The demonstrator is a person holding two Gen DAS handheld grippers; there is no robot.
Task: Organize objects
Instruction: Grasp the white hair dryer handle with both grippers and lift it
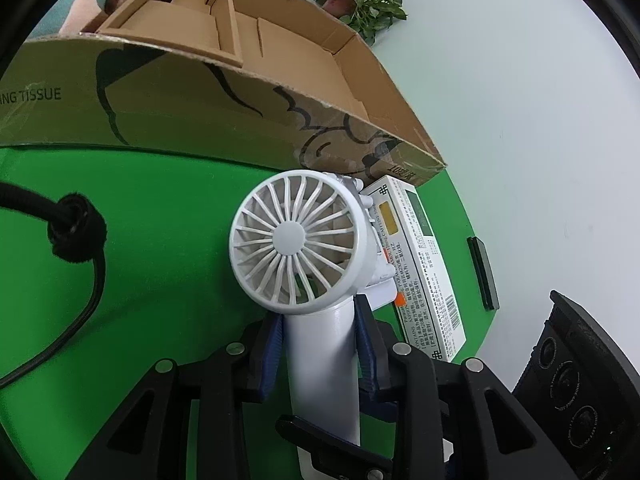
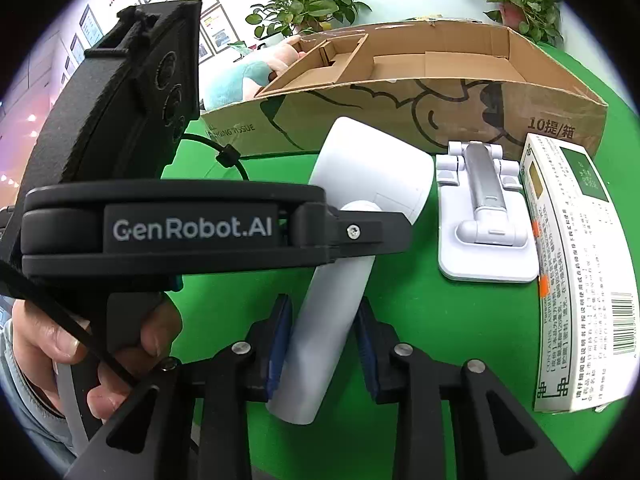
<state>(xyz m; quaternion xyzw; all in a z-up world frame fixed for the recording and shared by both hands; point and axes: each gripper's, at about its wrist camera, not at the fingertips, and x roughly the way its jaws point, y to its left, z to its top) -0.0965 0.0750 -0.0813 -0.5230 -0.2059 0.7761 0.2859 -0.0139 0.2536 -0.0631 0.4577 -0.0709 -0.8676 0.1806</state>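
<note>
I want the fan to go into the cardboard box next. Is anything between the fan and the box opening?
Nothing visible blocks it. The left gripper grips the white fan by its handle; the cardboard box stands just behind, open-topped. Only its near wall must be cleared.

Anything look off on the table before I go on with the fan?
Two things. The cardboard box has a ragged, torn front rim. Both grippers are at one fan: the left gripper clamps its handle while the right gripper brackets the handle's lower end; contact unclear.
</note>
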